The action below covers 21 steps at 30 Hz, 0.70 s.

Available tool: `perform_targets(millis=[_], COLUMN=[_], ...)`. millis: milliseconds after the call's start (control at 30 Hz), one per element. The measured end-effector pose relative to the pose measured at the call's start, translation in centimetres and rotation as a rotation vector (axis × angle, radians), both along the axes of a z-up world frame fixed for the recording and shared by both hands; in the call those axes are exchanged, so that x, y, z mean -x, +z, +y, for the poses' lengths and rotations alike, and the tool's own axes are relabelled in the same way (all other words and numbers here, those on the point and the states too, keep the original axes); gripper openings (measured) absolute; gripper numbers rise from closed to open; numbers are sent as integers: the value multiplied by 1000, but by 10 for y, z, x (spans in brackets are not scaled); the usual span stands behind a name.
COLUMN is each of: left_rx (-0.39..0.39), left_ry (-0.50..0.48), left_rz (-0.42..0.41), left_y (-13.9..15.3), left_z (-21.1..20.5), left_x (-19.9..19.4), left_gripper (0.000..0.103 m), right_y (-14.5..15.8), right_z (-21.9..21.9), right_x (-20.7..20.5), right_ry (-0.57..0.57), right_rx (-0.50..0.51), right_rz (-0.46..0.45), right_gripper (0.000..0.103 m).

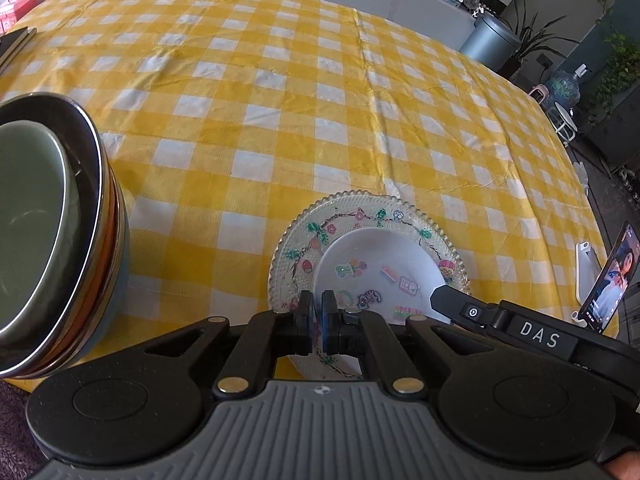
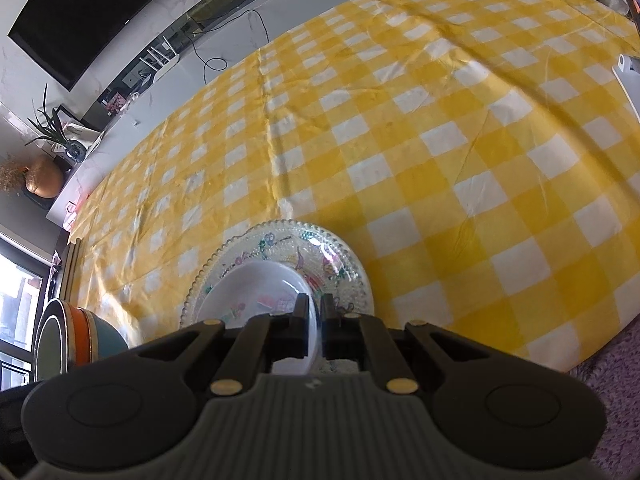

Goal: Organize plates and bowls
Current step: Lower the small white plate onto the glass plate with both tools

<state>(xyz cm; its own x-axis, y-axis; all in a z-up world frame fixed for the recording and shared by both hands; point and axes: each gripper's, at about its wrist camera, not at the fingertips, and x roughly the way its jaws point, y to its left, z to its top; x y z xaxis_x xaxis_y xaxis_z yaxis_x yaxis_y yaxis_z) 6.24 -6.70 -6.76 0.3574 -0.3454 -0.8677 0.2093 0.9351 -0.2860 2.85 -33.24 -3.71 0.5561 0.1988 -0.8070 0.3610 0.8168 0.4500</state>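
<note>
White plate (image 1: pixel 380 268) on beaded glass plate (image 1: pixel 352 208), both claws clamping its rim

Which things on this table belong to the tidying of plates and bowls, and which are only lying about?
Belong to the job:
white plate
patterned glass plate
stack of bowls

Only lying about:
phone
white object beside it

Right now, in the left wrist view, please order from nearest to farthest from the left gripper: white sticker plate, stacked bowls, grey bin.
1. White sticker plate, at the gripper.
2. Stacked bowls, left edge.
3. Grey bin, beyond the table, upper right.
</note>
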Motion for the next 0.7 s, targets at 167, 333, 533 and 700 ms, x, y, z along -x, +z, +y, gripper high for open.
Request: perform_targets(millis=[167,333,533,700], left_rx=[-7,0,-18,-27], left_ry=[-21,-33,-47,-62], left_rz=[-17,-34,-80,-109], left_y=[-1,1,9,18], left_z=[-3,-4,-6,-6], left_x=[1,3,6,10], left_gripper=[5,18,32,40], right_y=[1,0,8,19], right_z=[1,1,5,8], right_x=[-1,0,2,4], right_ry=[4,10,35,40], right_rx=[24,27,69,140], right_rz=[-6,-13,-52,-90], right_gripper=[3,6,20,29])
